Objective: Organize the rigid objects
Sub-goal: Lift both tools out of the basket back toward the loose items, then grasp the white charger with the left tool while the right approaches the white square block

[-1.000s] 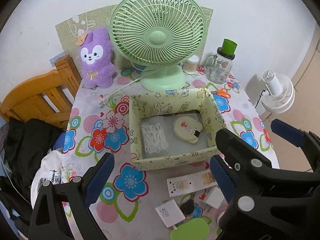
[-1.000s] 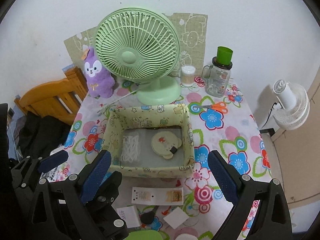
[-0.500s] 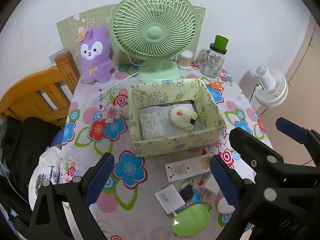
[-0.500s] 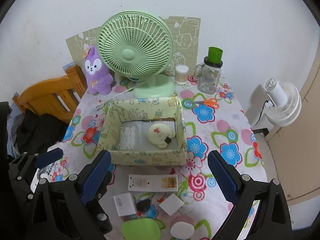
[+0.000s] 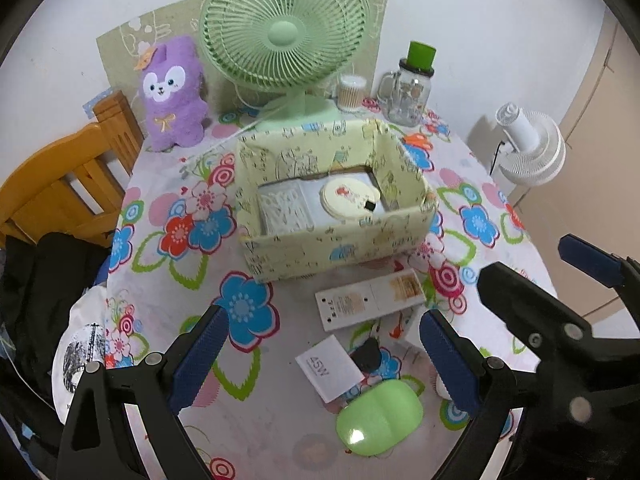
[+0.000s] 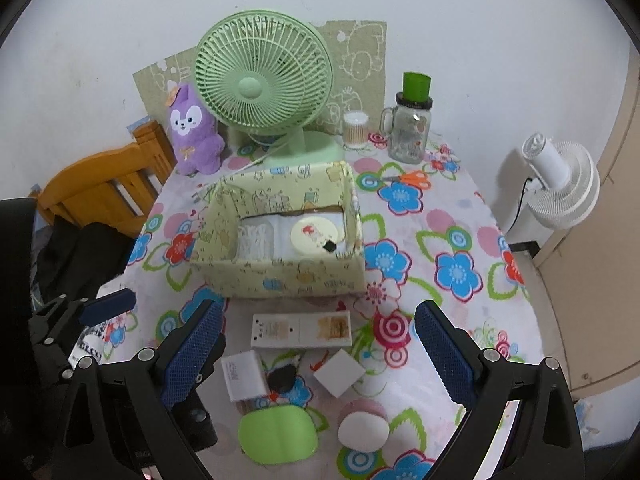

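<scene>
Both grippers (image 5: 324, 354) (image 6: 318, 346) released, glossy oval green case (image 6: 278, 432), patterned cardboard box (image 6: 280, 276), flat rectangular packet (image 6: 301, 330)

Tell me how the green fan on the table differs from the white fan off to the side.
The green fan stands on the flowered table behind the storage box; the white fan stands beyond the table's edge, lower down. The green fan faces the camera, its round grille in full view; the white fan is turned away, showing its motor housing. Both have round cages, and neither is visibly spinning.
</scene>
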`<state>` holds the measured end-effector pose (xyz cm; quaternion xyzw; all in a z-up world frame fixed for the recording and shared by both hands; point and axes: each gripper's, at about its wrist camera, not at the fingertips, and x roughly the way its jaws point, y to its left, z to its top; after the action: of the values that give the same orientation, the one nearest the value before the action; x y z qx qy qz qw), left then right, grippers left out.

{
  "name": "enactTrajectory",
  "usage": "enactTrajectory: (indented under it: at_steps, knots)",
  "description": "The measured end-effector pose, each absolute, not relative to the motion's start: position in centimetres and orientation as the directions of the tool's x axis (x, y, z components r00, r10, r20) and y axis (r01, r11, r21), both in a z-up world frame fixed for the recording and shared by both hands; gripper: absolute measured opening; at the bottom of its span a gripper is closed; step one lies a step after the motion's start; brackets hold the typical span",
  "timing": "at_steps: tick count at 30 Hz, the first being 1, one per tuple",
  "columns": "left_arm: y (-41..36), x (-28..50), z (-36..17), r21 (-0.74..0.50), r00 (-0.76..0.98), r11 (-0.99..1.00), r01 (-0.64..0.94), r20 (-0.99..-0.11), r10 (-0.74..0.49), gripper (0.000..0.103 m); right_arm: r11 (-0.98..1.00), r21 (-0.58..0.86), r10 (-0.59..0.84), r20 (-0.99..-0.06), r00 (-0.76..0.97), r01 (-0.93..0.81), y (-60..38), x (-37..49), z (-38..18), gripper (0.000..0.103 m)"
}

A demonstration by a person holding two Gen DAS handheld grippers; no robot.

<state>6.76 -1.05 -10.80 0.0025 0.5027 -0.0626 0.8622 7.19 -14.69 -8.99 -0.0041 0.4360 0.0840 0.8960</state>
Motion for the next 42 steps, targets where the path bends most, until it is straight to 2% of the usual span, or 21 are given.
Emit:
enactTrajectory:
  at_steps: [28, 42]
  knots:
    - [-1.9, 5.3, -19.1, -0.057, 0.381, 0.997, 0.05, -0.922, -0.071, 0.097, 0.992, 0.057, 0.11, -0.835, 0.539, -0.114, -18.0, 6.0, -17.5, 0.096]
    - [-1.9, 6.2, -22.8, -0.032, 0.324, 0.999, -0.01, -0.946, -0.027, 0.097, 0.988, 0.103, 0.146, -0.851, 0.504, -0.113, -18.2, 7.3, -21.2, 0.096]
